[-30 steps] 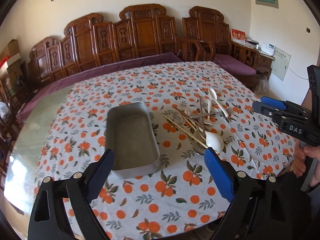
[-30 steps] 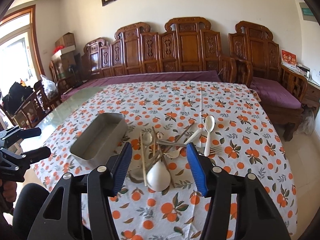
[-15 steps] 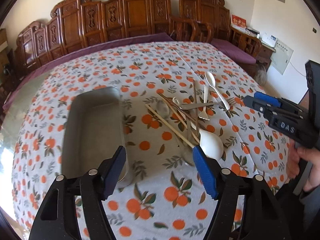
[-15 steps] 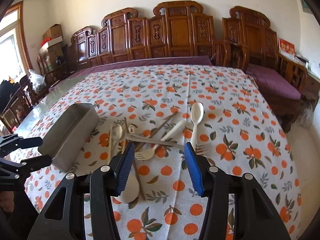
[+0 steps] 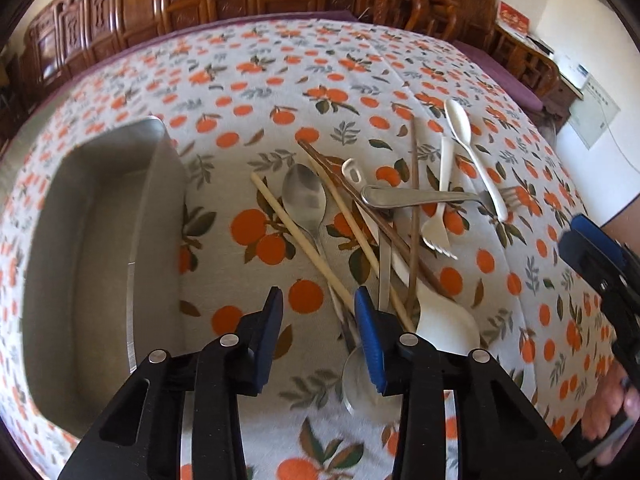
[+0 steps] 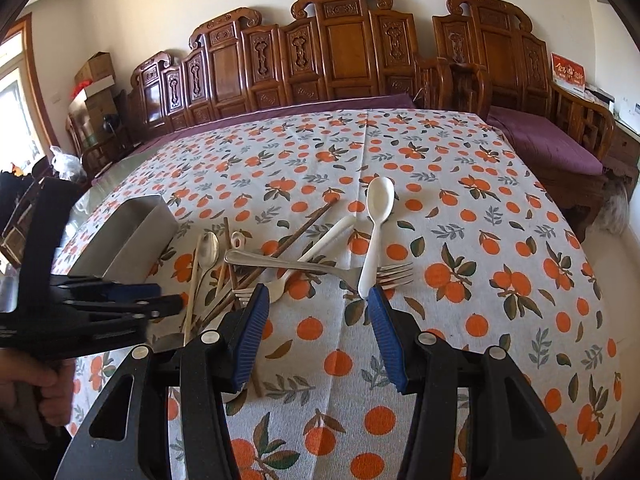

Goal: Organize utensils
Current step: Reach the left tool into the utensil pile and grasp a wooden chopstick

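A pile of utensils lies on the orange-print tablecloth: a metal spoon [image 5: 306,200], pale chopsticks [image 5: 296,236], brown chopsticks [image 5: 352,196], a metal fork [image 6: 316,266], a white plastic fork [image 5: 440,208], a white spoon [image 6: 376,224] and a white ladle spoon [image 5: 444,324]. Left of the pile stands an empty metal tray [image 5: 100,240]. My left gripper [image 5: 318,296] hangs low over the pile's near end with its jaws closing. The pale chopstick's tip lies between them, by the right pad, untouched. My right gripper [image 6: 317,292] is open just short of the metal fork, holding nothing.
The left gripper [image 6: 168,298] shows at the left edge of the right wrist view, and the right gripper [image 5: 576,240] at the right edge of the left wrist view, each with a hand on it. Carved wooden benches [image 6: 340,48] line the table's far side.
The left gripper came down and closer to the near end of the pile, and its jaws narrowed a lot. The right gripper sank toward the table near the metal fork.
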A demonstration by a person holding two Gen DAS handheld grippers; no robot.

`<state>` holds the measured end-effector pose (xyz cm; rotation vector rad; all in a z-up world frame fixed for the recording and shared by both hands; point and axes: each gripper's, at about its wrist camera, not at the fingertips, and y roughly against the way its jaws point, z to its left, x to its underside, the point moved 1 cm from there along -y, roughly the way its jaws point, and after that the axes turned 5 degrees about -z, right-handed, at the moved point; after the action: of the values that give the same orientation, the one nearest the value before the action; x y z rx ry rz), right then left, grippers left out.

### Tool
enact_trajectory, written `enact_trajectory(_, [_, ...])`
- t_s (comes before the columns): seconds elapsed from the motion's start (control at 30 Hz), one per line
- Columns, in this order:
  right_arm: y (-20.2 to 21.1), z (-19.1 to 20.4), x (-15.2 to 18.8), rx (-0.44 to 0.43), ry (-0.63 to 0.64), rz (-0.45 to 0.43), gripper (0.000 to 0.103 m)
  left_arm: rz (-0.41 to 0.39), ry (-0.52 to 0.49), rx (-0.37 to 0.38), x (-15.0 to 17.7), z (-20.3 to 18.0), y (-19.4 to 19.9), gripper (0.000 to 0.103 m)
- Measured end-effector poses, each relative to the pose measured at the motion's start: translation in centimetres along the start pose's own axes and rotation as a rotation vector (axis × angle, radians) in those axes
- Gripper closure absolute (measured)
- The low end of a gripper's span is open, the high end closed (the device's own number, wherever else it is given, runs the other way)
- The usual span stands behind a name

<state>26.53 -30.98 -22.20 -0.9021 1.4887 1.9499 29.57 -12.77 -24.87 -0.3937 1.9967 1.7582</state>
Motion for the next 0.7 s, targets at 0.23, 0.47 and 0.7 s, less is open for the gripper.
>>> enact_trajectory(0.23, [-0.2,-0.5,-0.4,0.0,-0.017,-0.004,0.049,0.029,0.036,0.023,-0.3,-0.5,-1.2,0.079])
enact_trajectory(0.47, [-0.4,-1.0,-0.5,0.003,-0.035,0.001,0.049,0.022,0.037,0.058,0.1,-0.9,-0.4,0.094])
enact_trajectory(0.7, [-0.9,-0.2,-0.6,-0.005,-0.021,0.009,0.049,0.003,0.041,0.081,0.5,-0.1,0.7,0.098])
